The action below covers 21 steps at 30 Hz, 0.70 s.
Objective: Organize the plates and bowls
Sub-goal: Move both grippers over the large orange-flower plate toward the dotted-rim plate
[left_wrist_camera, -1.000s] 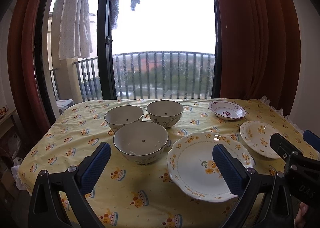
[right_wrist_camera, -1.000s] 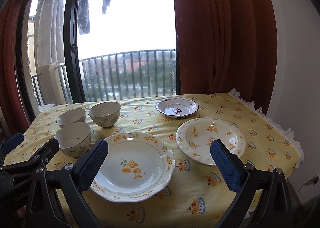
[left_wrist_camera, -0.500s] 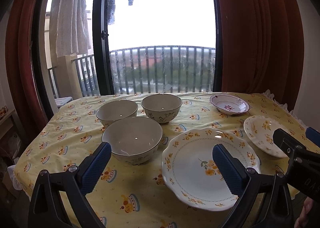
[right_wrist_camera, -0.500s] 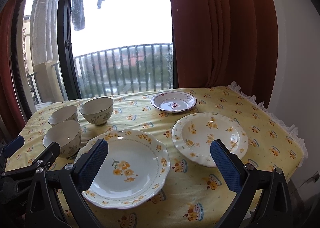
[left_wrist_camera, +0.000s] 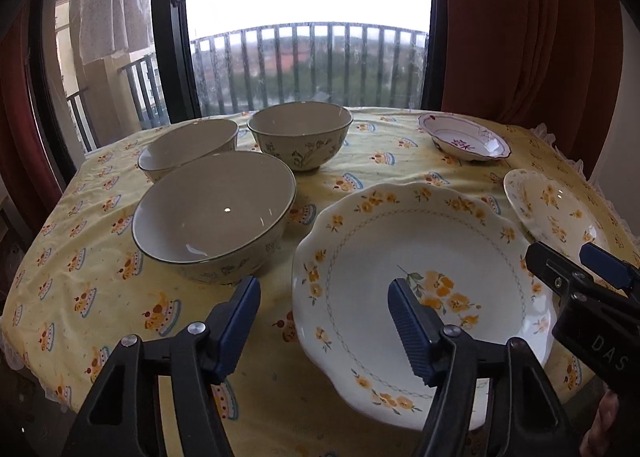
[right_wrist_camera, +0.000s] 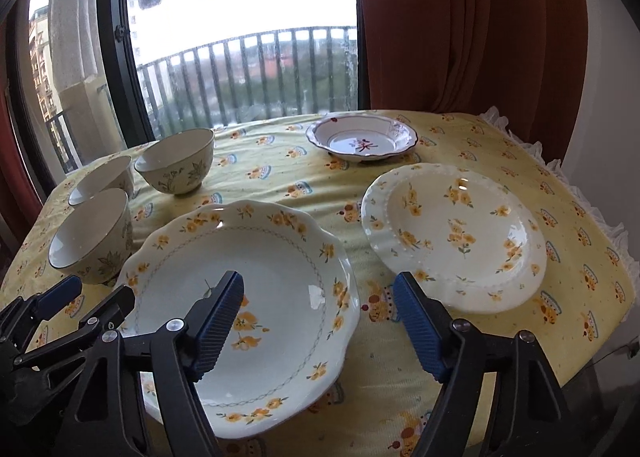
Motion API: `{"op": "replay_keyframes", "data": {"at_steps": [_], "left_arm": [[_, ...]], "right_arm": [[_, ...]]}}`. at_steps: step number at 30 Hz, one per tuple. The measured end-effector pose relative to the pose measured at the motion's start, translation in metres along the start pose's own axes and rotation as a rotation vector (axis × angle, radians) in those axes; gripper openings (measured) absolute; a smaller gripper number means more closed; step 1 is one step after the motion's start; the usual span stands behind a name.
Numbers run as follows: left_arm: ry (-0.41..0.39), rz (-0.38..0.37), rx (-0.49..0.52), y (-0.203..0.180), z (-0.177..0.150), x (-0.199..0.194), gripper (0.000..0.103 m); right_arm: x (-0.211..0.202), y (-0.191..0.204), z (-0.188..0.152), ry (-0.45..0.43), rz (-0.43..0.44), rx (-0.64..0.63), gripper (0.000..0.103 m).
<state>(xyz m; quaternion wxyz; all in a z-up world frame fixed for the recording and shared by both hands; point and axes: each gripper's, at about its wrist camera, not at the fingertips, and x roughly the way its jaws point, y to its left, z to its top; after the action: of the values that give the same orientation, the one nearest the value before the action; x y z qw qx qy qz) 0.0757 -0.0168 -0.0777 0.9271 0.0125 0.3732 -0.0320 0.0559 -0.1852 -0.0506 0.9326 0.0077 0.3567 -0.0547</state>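
Note:
Three cream bowls stand at the table's left: a near bowl, a far-left bowl and a floral bowl. A large scalloped yellow-flower plate lies in front. A smaller yellow-flower plate lies to its right. A red-trimmed dish sits behind. My left gripper is open and empty, straddling the large plate's left rim. My right gripper is open and empty, straddling its right rim.
The table wears a yellow patterned cloth with a frilled right edge. A balcony door and railing stand behind it, with red curtains on the right.
Both grippers have moved forward and down toward the large plate. Their jaws have narrowed from wide open to partly open.

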Motion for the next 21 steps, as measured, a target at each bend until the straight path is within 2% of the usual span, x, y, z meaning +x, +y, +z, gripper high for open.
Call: {"op": "replay_keyframes", "data": {"at_steps": [8,14,18,21], "left_arm": [[0.076,0.005,0.010,-0.006,0.002,0.027,0.066],[0.113,0.016,0.037,-0.013,0.005,0.042,0.065],[0.143,-0.001,0.007,-0.010,0.008,0.048,0.065],[0.152,0.030,0.045,-0.014,0.009,0.051,0.065]], "right_arm": [[0.038,0.003,-0.004,0.106,0.015,-0.019,0.070],[0.057,0.002,-0.002,0.152,0.012,-0.025,0.065],[0.064,0.003,0.000,0.166,-0.002,-0.039,0.061],[0.072,0.003,0.000,0.183,-0.016,-0.055,0.059]]}}
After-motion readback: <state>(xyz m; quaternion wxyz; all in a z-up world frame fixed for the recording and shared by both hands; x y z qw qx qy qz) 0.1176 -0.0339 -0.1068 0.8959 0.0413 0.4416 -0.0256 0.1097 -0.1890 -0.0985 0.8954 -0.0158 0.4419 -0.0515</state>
